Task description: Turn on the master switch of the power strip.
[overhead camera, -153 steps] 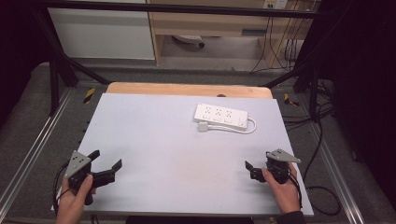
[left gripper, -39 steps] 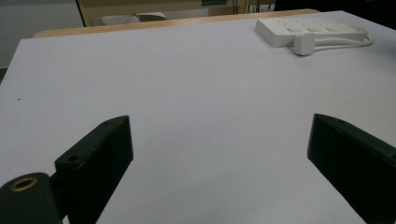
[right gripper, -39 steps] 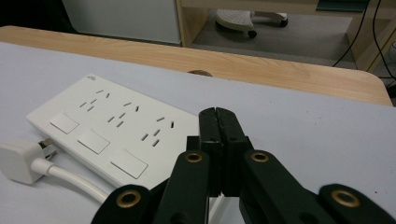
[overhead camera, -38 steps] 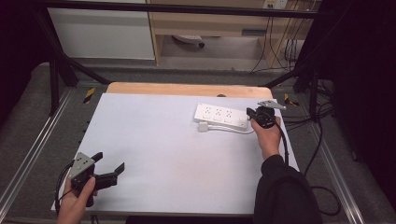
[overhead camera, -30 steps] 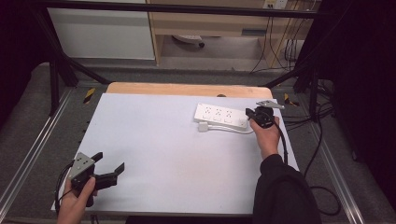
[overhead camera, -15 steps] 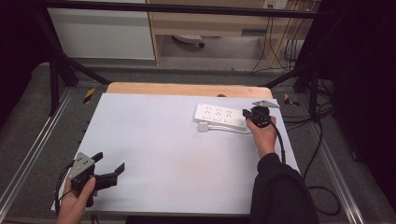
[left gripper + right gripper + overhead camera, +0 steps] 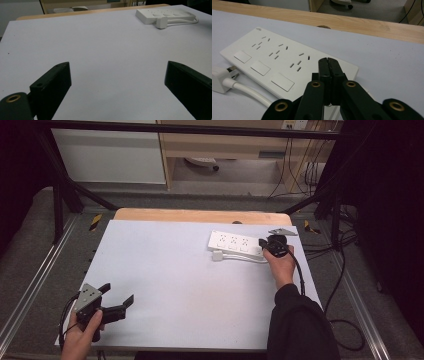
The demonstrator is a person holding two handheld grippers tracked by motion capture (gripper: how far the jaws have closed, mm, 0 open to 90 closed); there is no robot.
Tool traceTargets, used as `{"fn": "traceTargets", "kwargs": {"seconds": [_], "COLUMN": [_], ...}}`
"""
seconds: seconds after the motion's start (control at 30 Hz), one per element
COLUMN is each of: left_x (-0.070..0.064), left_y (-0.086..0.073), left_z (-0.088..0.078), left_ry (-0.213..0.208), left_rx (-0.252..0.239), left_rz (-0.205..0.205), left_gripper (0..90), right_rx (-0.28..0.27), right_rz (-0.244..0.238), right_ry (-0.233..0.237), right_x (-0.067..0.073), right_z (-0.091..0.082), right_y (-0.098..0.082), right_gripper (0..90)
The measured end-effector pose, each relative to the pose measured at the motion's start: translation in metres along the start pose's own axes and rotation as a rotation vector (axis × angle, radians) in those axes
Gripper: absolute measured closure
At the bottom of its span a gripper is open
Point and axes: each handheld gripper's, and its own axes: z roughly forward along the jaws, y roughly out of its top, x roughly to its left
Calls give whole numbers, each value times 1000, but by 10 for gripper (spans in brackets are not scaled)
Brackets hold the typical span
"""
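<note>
Right jaws pressed together over the power strip's near end; left jaws spread, idle.

My right gripper (image 7: 265, 245) sits at the right end of the white power strip (image 7: 235, 242), far right of the bench (image 7: 165, 270). In the right gripper view the tips lie over the strip's top face, just beside the last socket; contact can't be told. Its plug (image 7: 218, 75) lies beside it. My left gripper (image 7: 120, 302) is well apart, near-left corner.
</note>
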Motion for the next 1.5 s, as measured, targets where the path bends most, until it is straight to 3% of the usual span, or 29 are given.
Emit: {"fn": "traceTargets", "kwargs": {"seconds": [0.77,1.5], "left_x": [-1,0], "left_y": [0,0], "left_z": [0,0], "left_ry": [-4,-3], "left_rx": [2,3], "left_rz": [2,3], "left_gripper": [72,74], "right_rx": [57,95], "right_rz": [-14,-24], "right_ry": [-19,-2], "right_x": [-1,2], "right_z": [4,6], "right_y": [-5,-8], "right_gripper": [900,900]}}
